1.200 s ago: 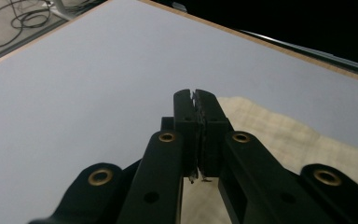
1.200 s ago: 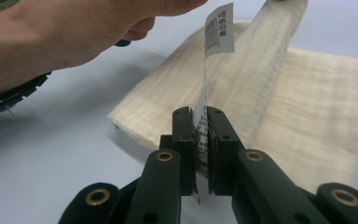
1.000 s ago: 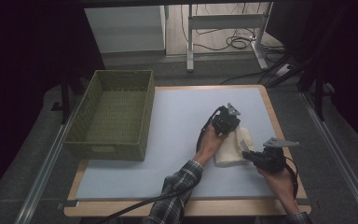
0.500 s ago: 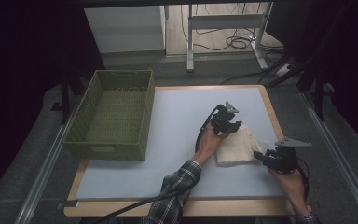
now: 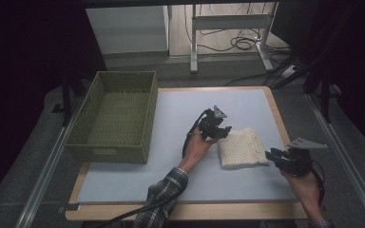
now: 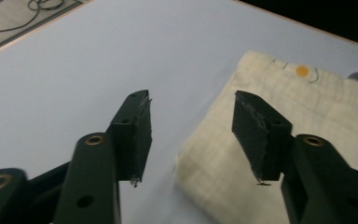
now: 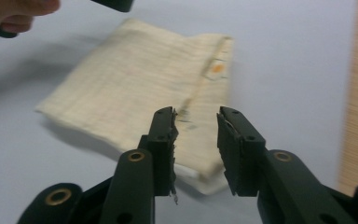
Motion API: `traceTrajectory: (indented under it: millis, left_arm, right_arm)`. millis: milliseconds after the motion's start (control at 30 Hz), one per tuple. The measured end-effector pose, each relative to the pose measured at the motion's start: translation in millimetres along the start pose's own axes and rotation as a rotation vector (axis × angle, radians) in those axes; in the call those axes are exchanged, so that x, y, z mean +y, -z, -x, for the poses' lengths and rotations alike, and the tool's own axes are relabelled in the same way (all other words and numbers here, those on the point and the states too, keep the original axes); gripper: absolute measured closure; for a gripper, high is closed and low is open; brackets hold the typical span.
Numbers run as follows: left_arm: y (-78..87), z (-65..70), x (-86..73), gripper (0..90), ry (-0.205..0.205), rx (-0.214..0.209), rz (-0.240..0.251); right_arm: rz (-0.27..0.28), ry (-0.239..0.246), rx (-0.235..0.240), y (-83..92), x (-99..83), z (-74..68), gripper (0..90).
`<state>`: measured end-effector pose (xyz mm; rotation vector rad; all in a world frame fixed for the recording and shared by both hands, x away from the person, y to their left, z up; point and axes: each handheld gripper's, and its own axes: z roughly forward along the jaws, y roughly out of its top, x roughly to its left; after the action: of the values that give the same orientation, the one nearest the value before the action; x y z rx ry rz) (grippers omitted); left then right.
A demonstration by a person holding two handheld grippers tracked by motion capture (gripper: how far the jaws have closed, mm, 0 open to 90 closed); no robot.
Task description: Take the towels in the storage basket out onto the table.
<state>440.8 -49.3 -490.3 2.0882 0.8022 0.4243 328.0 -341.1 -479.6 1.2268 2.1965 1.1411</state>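
Watching from the remote station, I note both hands in over the near edge of the table. The left forearm, in a plaid sleeve, angles up and to the right, wrist bent so the left gripper points right, toward the folded cloth. In the left gripper view its jaws have just been opening; they stand apart above the cloth's left edge with nothing pinched between them, one jaw over bare blue mat, the other over fabric.

The right hand comes up from the near right corner, its gripper levelled leftward at the cloth's near right corner. Its jaws have just been closing a little, yet I see a clear gap between them and no fabric caught; the tips hang just beside the cloth's edge.

The cloth lies flat on the mat, right of centre, between the two grippers, well apart from the green woven basket at the left.

Markings: a small orange dot near one folded edge, with faint dark marks beside it too blurred to read.
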Motion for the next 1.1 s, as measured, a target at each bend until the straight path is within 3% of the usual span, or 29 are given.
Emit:
traceTrajectory:
  millis: [133, 167, 200, 267, 333, 367, 467, 533, 633, 700, 733, 833, 1000, 1100]
  left_arm:
    - [10.2, -7.4, -19.4, 32.7, -0.013, 0.064, -0.027]
    - [10.2, -7.4, -19.4, 30.0, -0.013, 0.064, -0.027]
    - [13.8, -13.2, -31.1, 27.4, 0.004, 0.078, -0.049]
    - [16.7, -18.8, -42.0, 24.8, 0.016, 0.089, -0.069]
    - [19.9, -26.2, -55.4, 23.1, 0.033, 0.107, -0.092]
    - [20.9, -30.0, -60.8, 23.0, 0.043, 0.11, -0.101]
    - [22.5, -38.4, -71.9, 22.6, 0.072, 0.124, -0.126]
    - [22.4, -42.7, -76.8, 21.0, 0.097, 0.114, -0.126]
    - [22.0, -44.7, -78.4, 20.9, 0.125, 0.1, -0.122]
    - [22.0, -44.8, -78.5, 20.7, 0.128, 0.099, -0.123]
    - [21.8, -45.6, -78.6, 20.5, 0.133, 0.097, -0.125]
    - [21.5, -46.6, -78.8, 20.0, 0.144, 0.091, -0.125]
    - [21.5, -46.5, -78.9, 19.9, 0.144, 0.091, -0.125]
    - [21.5, -46.6, -79.1, 19.9, 0.144, 0.091, -0.124]
  right_arm:
    - [-0.058, 0.005, 0.053, -22.7, 1.2, -10.1, 64.2]
    - [-0.058, 0.005, 0.053, -22.7, 1.2, -10.1, 64.2]
    - [-0.098, -0.001, 0.043, -36.1, -0.1, -13.0, 60.3]
    - [-0.12, -0.008, 0.043, -43.5, -1.6, -14.2, 61.2]
    - [-0.136, 0.0, 0.041, -50.3, -3.3, -17.3, 80.9]
    - [-0.126, 0.022, 0.035, -50.4, -2.7, -20.7, 87.0]
    - [-0.089, 0.045, 0.035, -41.1, 7.4, -27.9, 87.8]
    - [-0.052, 0.079, 0.004, -25.2, 20.4, -31.0, 87.8]
    - [-0.042, 0.091, -0.043, -7.8, 32.9, -25.5, 87.8]
    - [-0.051, 0.086, -0.055, -5.3, 33.8, -21.6, 87.8]
    - [-0.084, 0.061, -0.07, -5.3, 29.0, -10.2, 87.7]
    - [-0.117, 0.018, -0.052, -12.6, 14.5, 0.5, 87.6]
    - [-0.16, -0.003, -0.052, -26.9, -5.3, 7.4, 86.5]
    - [-0.175, -0.007, -0.069, -33.5, -11.5, 9.9, 73.3]
